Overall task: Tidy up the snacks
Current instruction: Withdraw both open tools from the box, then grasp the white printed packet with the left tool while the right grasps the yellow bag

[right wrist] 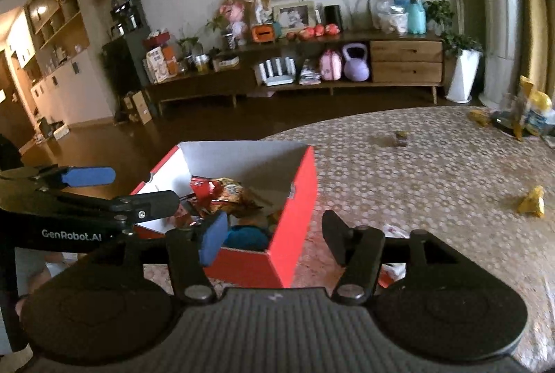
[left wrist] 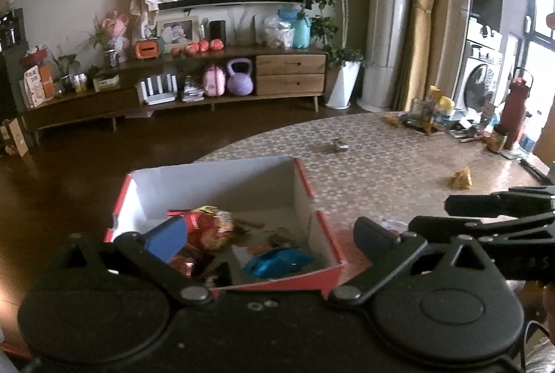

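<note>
Both your left hand-held gripper (left wrist: 267,234) and right hand-held gripper (right wrist: 274,231) gape empty over the red box (right wrist: 295,199) of snacks (left wrist: 215,227) on the worktop (right wrist: 416,172).

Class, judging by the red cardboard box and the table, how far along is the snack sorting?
Done: several wrappers lie in the red cardboard box. In hand: nothing; left gripper and right gripper are open, empty. Left: a yellow snack packet on the patterned table.

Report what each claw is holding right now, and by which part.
Nothing is held. The left claw and right claw both stand open and empty over the red box; the snacks lie loose inside it.
</note>
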